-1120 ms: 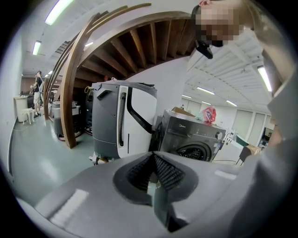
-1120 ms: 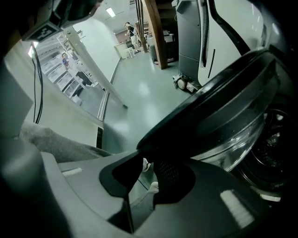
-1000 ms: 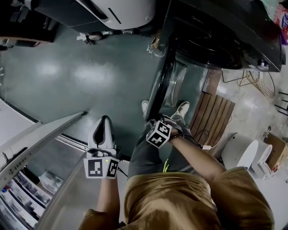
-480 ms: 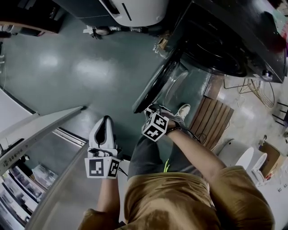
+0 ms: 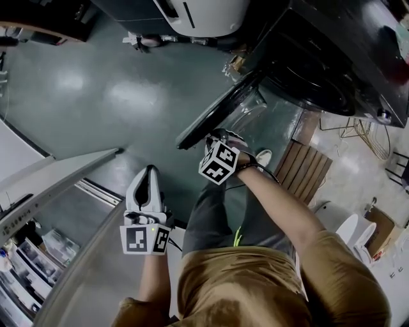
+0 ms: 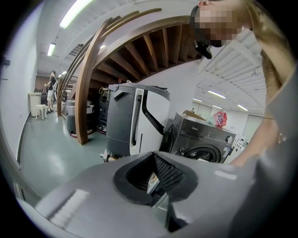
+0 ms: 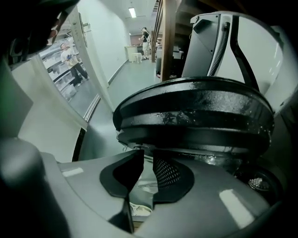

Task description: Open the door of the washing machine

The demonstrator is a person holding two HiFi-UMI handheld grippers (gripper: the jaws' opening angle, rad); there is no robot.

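Observation:
The dark front-loading washing machine [image 5: 332,57] stands at the upper right of the head view. Its round black door [image 5: 220,115] is swung out from the drum, its glass bowl facing the machine. My right gripper [image 5: 214,137] points steeply down at the door's free edge and is shut on it. In the right gripper view the door's rim [image 7: 195,116] fills the space just past the right gripper [image 7: 148,158], whose jaws stand a narrow gap apart. My left gripper [image 5: 149,171] hangs over the floor, shut and holding nothing. The left gripper view shows the left gripper [image 6: 156,179] aimed toward the washing machine [image 6: 200,139].
A white and grey appliance [image 5: 198,13] stands left of the machine. A slatted wooden pallet [image 5: 307,169] and a wire rack [image 5: 367,137] lie to its right. A grey slanted panel [image 5: 57,185] runs along the left. The person's shoe [image 5: 262,156] is near the door.
The door has swung further out from the machine toward the left. My right gripper has moved left and up in the picture with its edge. The left gripper has hardly shifted.

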